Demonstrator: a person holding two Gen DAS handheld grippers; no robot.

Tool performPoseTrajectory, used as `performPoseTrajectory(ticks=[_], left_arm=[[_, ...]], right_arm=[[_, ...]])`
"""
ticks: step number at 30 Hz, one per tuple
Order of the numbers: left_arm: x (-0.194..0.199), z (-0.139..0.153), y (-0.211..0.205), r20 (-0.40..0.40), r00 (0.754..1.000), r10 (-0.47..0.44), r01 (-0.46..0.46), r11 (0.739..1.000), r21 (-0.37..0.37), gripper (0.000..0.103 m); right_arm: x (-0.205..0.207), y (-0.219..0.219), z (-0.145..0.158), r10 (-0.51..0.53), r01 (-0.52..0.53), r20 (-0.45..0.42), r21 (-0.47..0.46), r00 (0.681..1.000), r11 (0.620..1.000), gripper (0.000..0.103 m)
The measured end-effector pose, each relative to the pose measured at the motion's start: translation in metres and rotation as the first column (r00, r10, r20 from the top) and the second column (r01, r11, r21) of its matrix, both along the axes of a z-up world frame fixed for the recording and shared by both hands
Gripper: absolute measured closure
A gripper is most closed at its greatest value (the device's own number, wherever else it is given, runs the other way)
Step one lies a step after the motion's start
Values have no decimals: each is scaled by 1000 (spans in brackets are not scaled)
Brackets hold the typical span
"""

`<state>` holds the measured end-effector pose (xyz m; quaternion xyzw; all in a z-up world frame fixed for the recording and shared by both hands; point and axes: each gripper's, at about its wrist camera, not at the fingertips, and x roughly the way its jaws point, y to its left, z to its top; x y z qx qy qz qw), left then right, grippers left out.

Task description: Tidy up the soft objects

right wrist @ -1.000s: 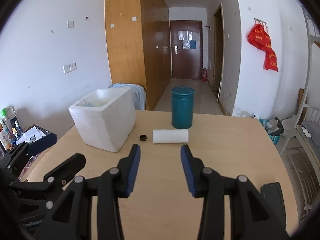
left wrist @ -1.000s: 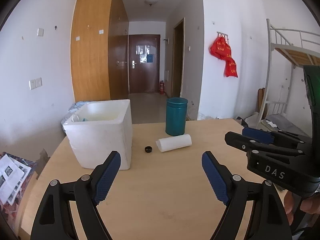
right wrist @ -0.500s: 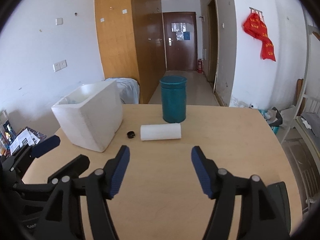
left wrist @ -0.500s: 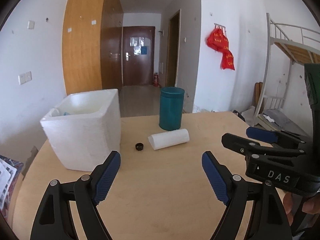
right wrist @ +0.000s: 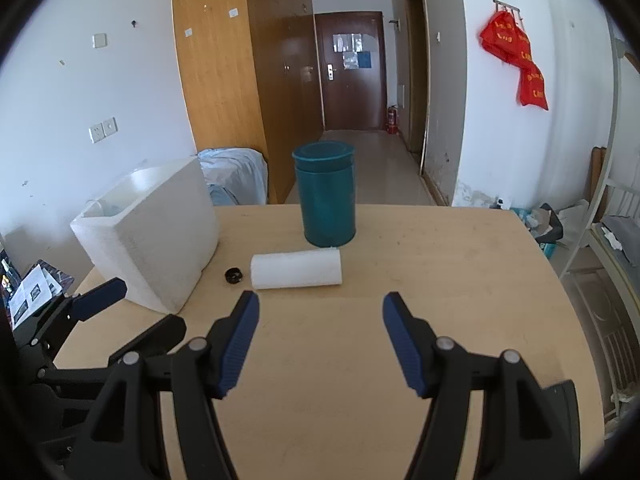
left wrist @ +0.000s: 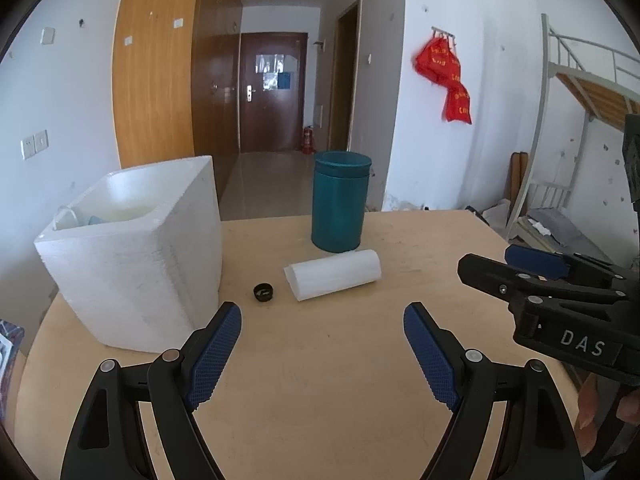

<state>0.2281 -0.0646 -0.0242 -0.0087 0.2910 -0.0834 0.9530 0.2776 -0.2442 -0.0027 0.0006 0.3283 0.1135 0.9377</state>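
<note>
I note a white soft roll [right wrist: 296,269] lying on its side on my table, just in front of the upright teal canister [right wrist: 325,194]; the open white foam box [right wrist: 150,232] stands to its left

Rough white foam box [left wrist: 132,264], matt pale wooden table [left wrist: 320,380], smooth teal canister [left wrist: 340,200], soft white roll [left wrist: 334,275].

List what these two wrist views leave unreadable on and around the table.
- Foam box contents: both views, its walls hide all but slivers.
- Teal canister interior: both views, lid shut.
- Small black cap: too small to identify.
- White foam roll far side: hidden by itself.
- Table near edge: behind the claws.
</note>
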Motion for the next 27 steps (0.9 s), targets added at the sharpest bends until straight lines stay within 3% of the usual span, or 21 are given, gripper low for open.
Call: performPoseTrajectory(ticks=[16,27], left_arm=[[61,-27,5,-41,998,54,-51,997,59,19],[93,-51,20,-84,991,100,-94,993,74,19]], right_arm=[[51,5,-23,21,-24,-66,-48,998,999,35],[61,11,-31,45,-49,-89,-41,995,998,35]])
